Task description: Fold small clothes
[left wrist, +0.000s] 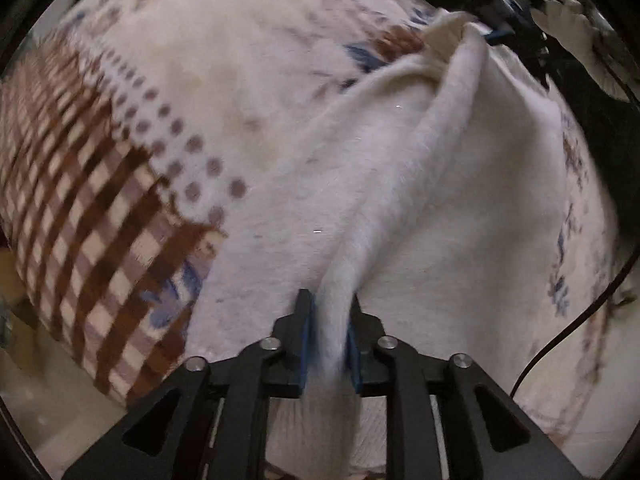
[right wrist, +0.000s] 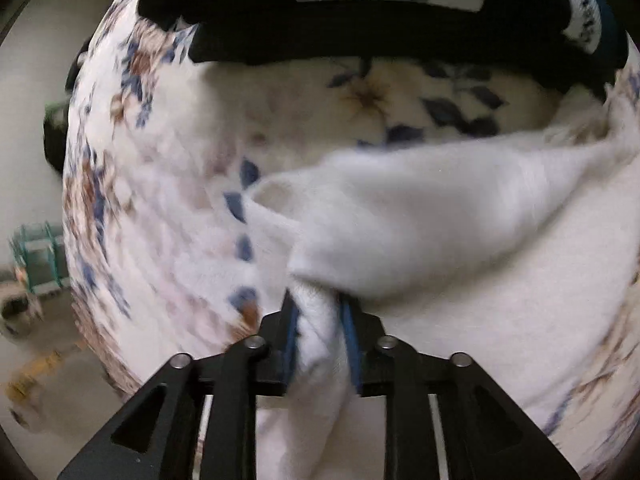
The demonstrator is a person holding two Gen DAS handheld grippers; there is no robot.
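Note:
A small white fluffy garment [left wrist: 420, 184] lies on a patterned blanket [left wrist: 192, 92]. My left gripper [left wrist: 331, 320] is shut on a raised fold of the garment, which runs as a taut ridge up to my right gripper [left wrist: 490, 34] at the top right. In the right wrist view, my right gripper [right wrist: 318, 316] is shut on another bunched edge of the same white garment [right wrist: 440, 208], and the cloth drapes to the right over the floral blanket [right wrist: 160, 184]. Both views are blurred by motion.
Dark folded clothes [right wrist: 360, 28] lie at the far edge of the blanket. A black cable [left wrist: 580, 320] hangs at the right. Beyond the blanket's left edge are the floor and a green rack [right wrist: 36, 256].

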